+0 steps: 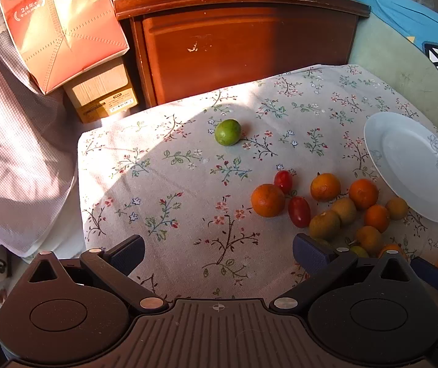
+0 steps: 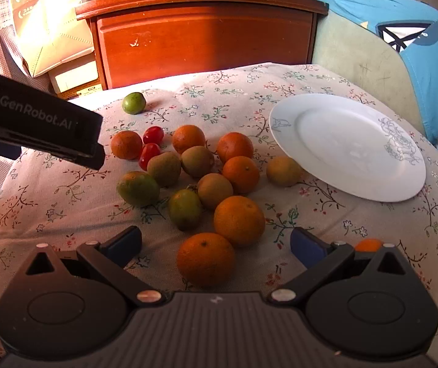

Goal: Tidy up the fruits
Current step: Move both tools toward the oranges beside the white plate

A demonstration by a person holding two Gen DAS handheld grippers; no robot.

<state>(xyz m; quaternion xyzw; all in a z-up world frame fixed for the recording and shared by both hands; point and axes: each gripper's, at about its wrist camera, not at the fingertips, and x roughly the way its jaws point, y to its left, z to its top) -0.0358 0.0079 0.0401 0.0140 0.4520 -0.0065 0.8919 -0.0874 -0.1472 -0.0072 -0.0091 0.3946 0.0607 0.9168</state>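
Left gripper [image 1: 219, 251]: we see its jaws spread wide, nothing between them, hovering over bare floral tablecloth [image 1: 163, 184].
Right gripper [image 2: 216, 243]: we see its jaws equally wide; an orange [image 2: 205, 259] lies on the cloth between the fingers, untouched by the pads.
Fruit pile [image 2: 188, 171]: we count oranges, brownish-green fruits and two cherry tomatoes [image 2: 151, 145] clustered mid-table, just left of the plate.
Green lime [image 1: 227, 132]: we find it alone, well apart from the pile, toward the wooden cabinet [image 1: 237, 43].
White plate [image 2: 346, 144]: we note it holds no fruit.
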